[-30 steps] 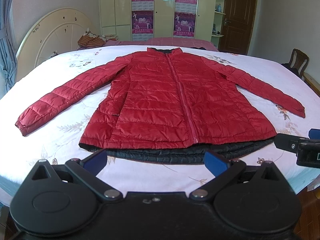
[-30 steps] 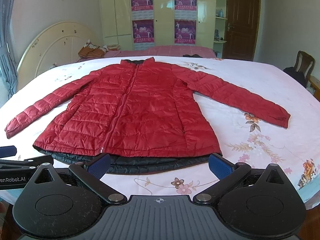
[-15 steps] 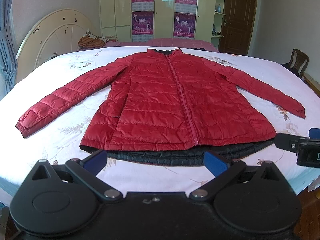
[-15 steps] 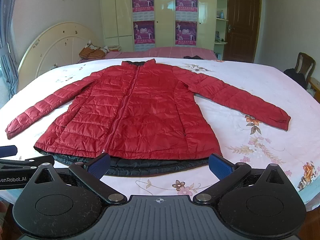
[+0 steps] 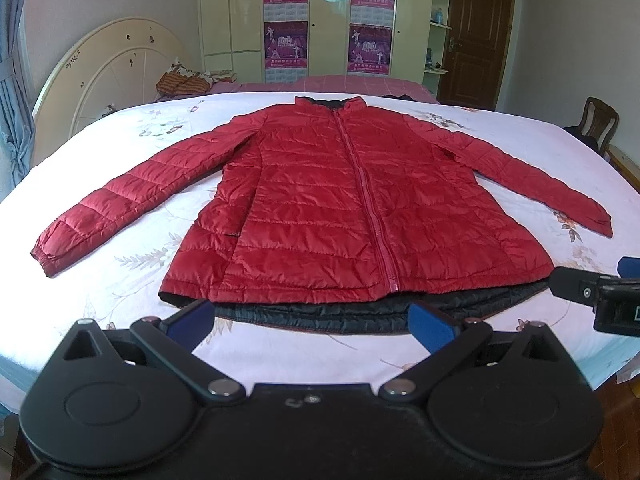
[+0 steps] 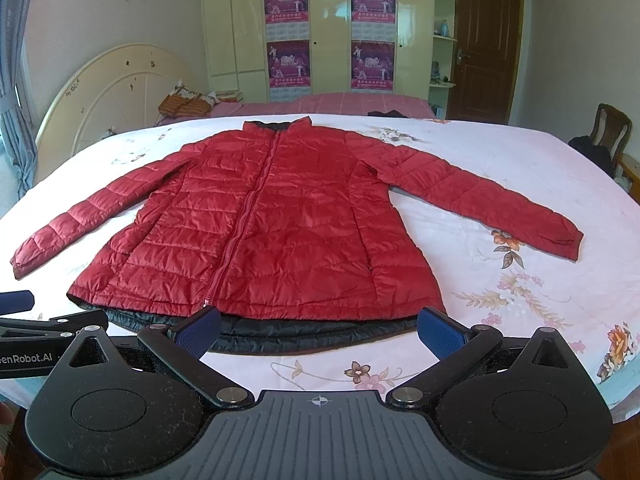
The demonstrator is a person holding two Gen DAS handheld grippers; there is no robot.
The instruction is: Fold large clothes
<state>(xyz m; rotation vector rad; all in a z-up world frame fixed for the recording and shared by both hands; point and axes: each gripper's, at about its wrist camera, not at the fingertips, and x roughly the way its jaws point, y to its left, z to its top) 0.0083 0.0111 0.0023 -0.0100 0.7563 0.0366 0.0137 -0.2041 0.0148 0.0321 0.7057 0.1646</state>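
A red quilted jacket [image 5: 344,208] lies flat and zipped on the bed, front up, both sleeves spread out; it also shows in the right wrist view [image 6: 272,232]. Its black lining [image 5: 360,314] sticks out below the hem. My left gripper [image 5: 312,320] is open and empty, hovering just short of the hem. My right gripper [image 6: 318,330] is open and empty, also just short of the hem. Each gripper shows at the edge of the other's view.
The bed has a white floral sheet [image 6: 520,288] and a cream headboard [image 5: 112,68] at the left. A pink bed [image 6: 328,104], wardrobe with posters and a brown door [image 6: 484,40] stand behind. A wooden chair [image 6: 608,136] is at the right.
Both grippers have drifted slightly back from the jacket; the jacket has not moved and both grippers stay open.
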